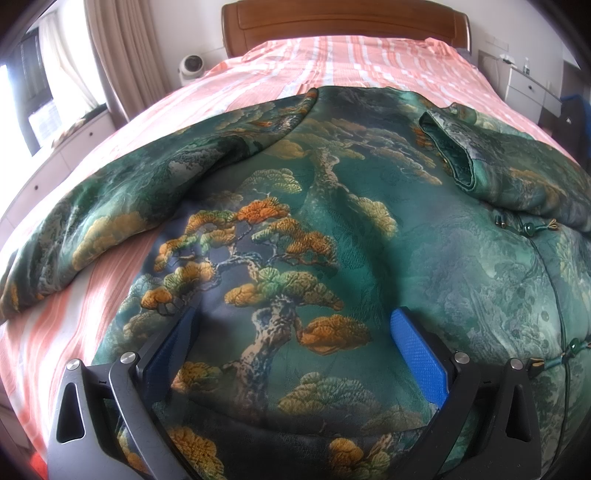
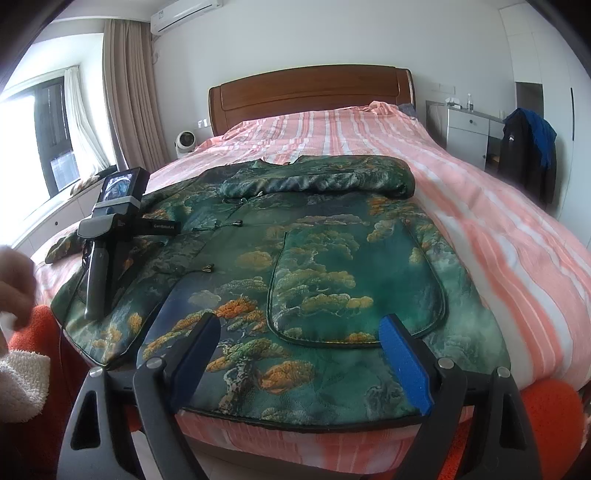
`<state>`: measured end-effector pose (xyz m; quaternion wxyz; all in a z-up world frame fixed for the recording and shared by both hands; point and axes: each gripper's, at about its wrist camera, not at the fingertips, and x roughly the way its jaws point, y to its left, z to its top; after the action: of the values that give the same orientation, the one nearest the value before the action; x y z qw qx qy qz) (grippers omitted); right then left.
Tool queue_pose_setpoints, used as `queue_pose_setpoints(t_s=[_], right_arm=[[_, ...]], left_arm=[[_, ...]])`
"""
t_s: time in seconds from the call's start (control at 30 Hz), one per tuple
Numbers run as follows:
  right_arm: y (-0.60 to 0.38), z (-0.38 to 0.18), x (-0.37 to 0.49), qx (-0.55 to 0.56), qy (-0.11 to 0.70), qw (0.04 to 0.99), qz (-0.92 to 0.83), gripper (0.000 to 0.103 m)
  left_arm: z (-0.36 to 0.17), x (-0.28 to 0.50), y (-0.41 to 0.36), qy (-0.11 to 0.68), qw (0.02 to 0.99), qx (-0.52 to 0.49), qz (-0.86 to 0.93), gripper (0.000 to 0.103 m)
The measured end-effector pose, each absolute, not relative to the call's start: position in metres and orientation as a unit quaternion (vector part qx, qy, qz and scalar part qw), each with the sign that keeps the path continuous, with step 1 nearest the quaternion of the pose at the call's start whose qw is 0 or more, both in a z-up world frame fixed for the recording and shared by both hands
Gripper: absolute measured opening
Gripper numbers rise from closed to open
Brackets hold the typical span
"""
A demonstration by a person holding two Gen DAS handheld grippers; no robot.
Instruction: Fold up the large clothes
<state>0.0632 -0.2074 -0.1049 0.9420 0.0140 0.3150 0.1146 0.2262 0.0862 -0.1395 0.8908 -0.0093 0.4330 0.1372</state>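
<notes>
Your view takes in a bed under a pink striped cover [image 2: 480,206], its wooden headboard [image 2: 310,92], beige curtains [image 2: 125,96], a small white fan [image 2: 183,143], a wall air conditioner [image 2: 184,11] and a white cabinet [image 2: 469,133].

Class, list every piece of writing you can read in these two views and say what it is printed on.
"GenRobot.AI", as best it reads: small white lettering on the black handheld left tool lying on the green pine-print jacket.
Small logo beside it: too blurred to read.
Nothing else carries legible text.

Left tool [image 1: 295,354], fingers apart, over green pine-print jacket [image 1: 332,206] on striped bedspread [image 1: 332,62].
</notes>
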Motion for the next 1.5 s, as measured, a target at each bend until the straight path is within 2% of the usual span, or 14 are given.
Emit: queue_pose_setpoints(t_s=[1.07, 1.37, 1.5], right_arm=[[-0.213, -0.105, 0.065, 0.026, 0.319, 0.941, 0.113, 0.087], [-0.214, -0.105, 0.064, 0.029, 0.317, 0.942, 0.108, 0.087], [-0.21, -0.105, 0.065, 0.024, 0.318, 0.942, 0.105, 0.087]], left_arm=[[-0.139, 0.226, 0.089, 0.431, 0.892, -0.02, 0.131, 0.103], [-0.132, 0.232, 0.101, 0.494, 0.864, -0.052, 0.084, 0.103], [-0.131, 0.235, 0.097, 0.511, 0.856, -0.031, 0.073, 0.103]])
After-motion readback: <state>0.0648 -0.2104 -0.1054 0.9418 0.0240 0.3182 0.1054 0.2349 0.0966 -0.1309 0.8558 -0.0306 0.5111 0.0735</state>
